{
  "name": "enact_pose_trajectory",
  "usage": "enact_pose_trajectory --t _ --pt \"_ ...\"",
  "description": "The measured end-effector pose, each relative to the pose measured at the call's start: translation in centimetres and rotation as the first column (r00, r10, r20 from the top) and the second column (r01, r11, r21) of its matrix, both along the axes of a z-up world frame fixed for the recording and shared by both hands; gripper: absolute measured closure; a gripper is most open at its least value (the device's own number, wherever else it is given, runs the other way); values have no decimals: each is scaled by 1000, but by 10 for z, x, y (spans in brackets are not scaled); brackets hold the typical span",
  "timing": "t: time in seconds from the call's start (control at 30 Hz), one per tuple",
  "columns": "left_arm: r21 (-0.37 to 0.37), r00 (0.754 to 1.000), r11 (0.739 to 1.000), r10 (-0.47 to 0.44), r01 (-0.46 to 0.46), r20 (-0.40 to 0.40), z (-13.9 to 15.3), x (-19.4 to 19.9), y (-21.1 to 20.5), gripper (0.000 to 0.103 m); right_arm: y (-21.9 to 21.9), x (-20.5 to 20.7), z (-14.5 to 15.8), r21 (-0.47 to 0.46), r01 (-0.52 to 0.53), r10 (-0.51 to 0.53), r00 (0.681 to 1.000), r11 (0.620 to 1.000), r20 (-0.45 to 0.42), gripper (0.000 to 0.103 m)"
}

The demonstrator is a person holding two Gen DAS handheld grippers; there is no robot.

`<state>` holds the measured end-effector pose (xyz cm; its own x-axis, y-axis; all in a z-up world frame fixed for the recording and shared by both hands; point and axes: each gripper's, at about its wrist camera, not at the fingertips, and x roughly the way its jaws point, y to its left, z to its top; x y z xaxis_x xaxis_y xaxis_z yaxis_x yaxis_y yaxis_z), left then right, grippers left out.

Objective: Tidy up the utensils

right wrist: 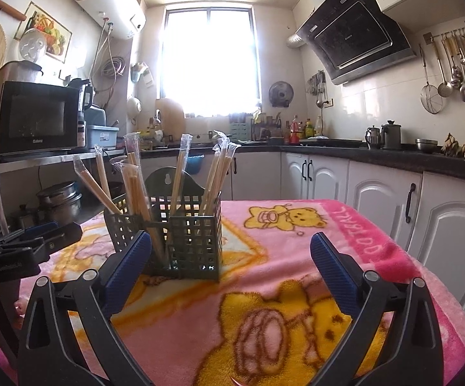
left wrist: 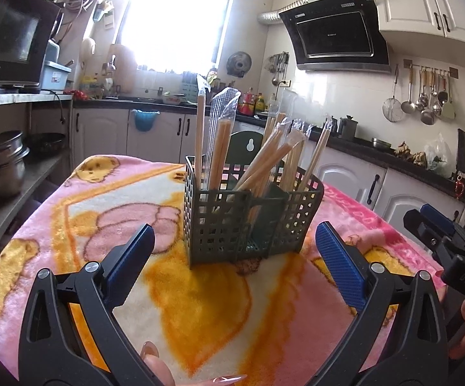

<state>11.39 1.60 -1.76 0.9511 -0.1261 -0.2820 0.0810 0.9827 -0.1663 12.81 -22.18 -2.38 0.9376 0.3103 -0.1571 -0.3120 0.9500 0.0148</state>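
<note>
A dark green lattice utensil holder [left wrist: 232, 222] stands upright on the pink cartoon blanket [left wrist: 194, 296]. Several plastic-wrapped wooden chopstick pairs [left wrist: 264, 164] stand and lean in its compartments. My left gripper [left wrist: 235, 241] is open and empty, just in front of the holder. My right gripper [right wrist: 231, 247] is open and empty, with the holder [right wrist: 194, 241] ahead and to its left; the chopsticks [right wrist: 136, 186] lean out of it. The right gripper also shows at the right edge of the left wrist view [left wrist: 438, 228], and the left gripper at the left edge of the right wrist view [right wrist: 36, 234].
The blanket covers a table [right wrist: 296, 289] in a kitchen. White cabinets [right wrist: 377, 193] with a dark counter run behind and to the right. A microwave [right wrist: 36, 119] and steel pots [right wrist: 62, 199] sit on shelves at left. Ladles [right wrist: 451, 70] hang on the right wall.
</note>
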Motion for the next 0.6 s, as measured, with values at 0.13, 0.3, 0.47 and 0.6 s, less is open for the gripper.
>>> enact_pose_trajectory --t 0.13,0.3,0.47,0.6 --pt "-5 1000 1000 3 -3 4 0 0 1 11 0 -2 -1 6 2 -2 1000 1000 4 7" --pt "-1 1000 1000 8 -8 1 0 -1 1 11 0 -3 -2 7 1 -1 1000 1000 1 7" --pt "-2 1000 1000 5 -5 0 -1 0 2 11 0 -3 -2 7 2 -2 1000 1000 0 7" --pt "-3 1000 1000 7 -7 -3 0 -2 2 11 0 -4 -3 10 2 -2 1000 1000 -2 7"
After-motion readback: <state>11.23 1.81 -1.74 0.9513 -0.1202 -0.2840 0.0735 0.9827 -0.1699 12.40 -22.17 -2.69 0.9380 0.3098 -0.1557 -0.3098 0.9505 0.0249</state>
